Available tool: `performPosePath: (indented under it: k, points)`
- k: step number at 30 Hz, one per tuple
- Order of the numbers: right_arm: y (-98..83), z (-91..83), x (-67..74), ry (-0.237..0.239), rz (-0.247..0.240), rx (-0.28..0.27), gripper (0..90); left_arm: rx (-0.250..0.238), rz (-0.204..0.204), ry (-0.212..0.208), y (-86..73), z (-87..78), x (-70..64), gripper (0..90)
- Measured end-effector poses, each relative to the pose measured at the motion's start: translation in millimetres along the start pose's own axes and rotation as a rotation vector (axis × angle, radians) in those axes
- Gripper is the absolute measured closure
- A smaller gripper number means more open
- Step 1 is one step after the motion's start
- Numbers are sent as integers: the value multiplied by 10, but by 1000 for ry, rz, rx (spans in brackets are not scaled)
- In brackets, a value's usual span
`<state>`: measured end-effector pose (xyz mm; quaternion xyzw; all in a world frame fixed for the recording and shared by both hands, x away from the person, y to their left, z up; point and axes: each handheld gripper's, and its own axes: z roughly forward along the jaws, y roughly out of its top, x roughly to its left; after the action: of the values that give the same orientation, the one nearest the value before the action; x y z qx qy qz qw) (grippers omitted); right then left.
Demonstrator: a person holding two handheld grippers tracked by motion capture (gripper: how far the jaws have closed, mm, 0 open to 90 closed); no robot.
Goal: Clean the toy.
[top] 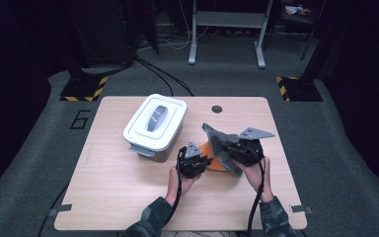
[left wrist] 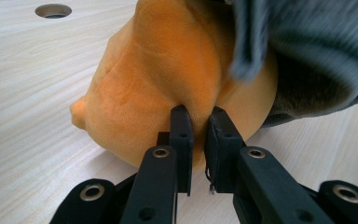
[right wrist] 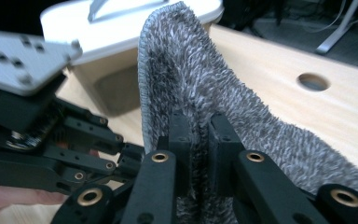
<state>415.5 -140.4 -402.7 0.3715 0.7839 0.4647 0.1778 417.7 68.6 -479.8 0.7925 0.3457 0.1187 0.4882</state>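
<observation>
Cloths in both claws, mid-worktop: your left claw [top: 201,162] is clamped on a fold of the orange cloth [left wrist: 168,79], which lies bunched on the wooden worktop [top: 118,197] right of centre, and your right claw [top: 237,150] is pinched shut on the grey towel [right wrist: 200,79], lifted and draped over the far side of the orange cloth. In the left gripper view the grey pile hangs over the orange bundle's upper right, the two fabrics touching.

Just to the left and slightly farther off stands the white lidded bin [top: 154,127], its grey handle [top: 156,118] lying flat on the lid; in the right gripper view it sits close behind your left claw, so that side is tight. A round cable hole [top: 217,109] marks the far edge of the worktop, beyond the raised towel.

Bare wood runs along the near edge in front of your hands, across the near left corner, and down the right side out to the edge. Beyond the far edge, dark carpet, cables and the white legs of a frame [top: 227,29]; hazard-striped feet [top: 84,89] sit off both far corners.
</observation>
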Motion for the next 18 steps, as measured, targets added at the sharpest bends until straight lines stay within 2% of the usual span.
performPosePath:
  k: [2, 6, 8, 10, 11, 12, 14, 16, 18]
  points:
    - [-31, 111, 42, -34, -39, 38, 775, 2, 7, 0, -1, -5, 9, 820]
    - [-94, 229, 110, -93, -76, 80, 574, -4, -7, -1, -26, -4, 15, 820]
    - [-106, 236, 133, -168, -95, 87, 435, -4, -2, -4, -33, -6, 20, 820]
    - [-125, 234, 122, -184, -72, 87, 384, -3, -3, -8, -37, -7, 21, 820]
    - [-132, 236, 110, -208, -61, 98, 341, -4, -4, -9, -39, -8, 19, 820]
    - [-138, 237, 98, -224, -52, 105, 332, -8, -11, -8, -42, -4, 9, 820]
    - [-153, 236, 58, -197, -12, 113, 348, -7, -4, -7, -47, -1, 11, 820]
    - [-171, 234, 23, -164, 16, 114, 421, -5, -2, -4, -54, 2, 9, 820]
    - [-188, 227, 6, -142, 29, 115, 538, 1, -5, -5, -60, -1, 23, 820]
